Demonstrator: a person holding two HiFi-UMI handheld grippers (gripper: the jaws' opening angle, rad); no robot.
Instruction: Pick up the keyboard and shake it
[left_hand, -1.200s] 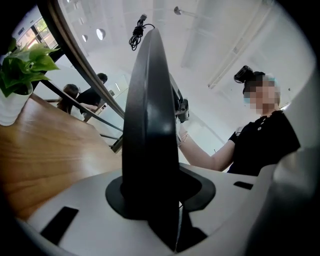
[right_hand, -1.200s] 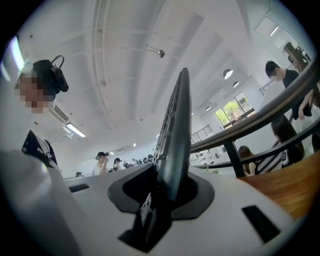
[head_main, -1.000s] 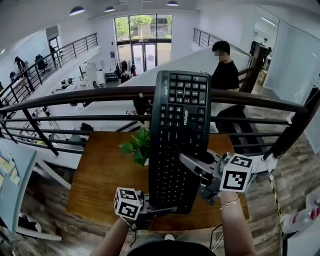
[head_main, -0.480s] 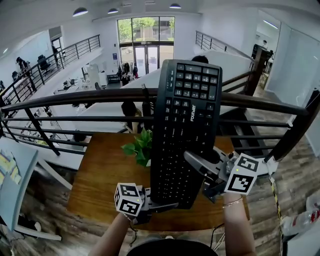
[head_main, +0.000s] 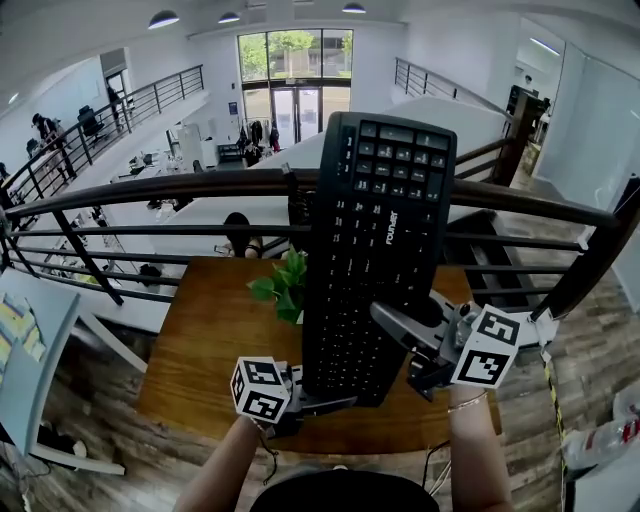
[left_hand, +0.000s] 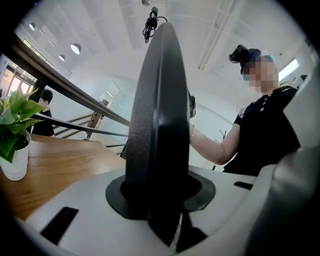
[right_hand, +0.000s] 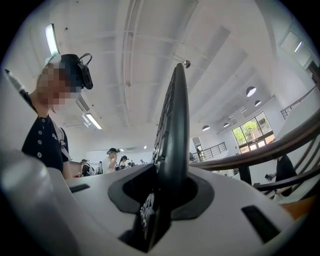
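Tipped further right than before, the keyboard (head_main: 378, 240) stands upright, left gripper (head_main: 322, 401) clamped on its bottom edge, right gripper (head_main: 398, 326) clamped on its right edge.

Left gripper (head_main: 335, 402) clamps its jaws on the near end of the keyboard (head_main: 375, 230), right gripper (head_main: 395, 330) on its right edge; both forearms reach forward
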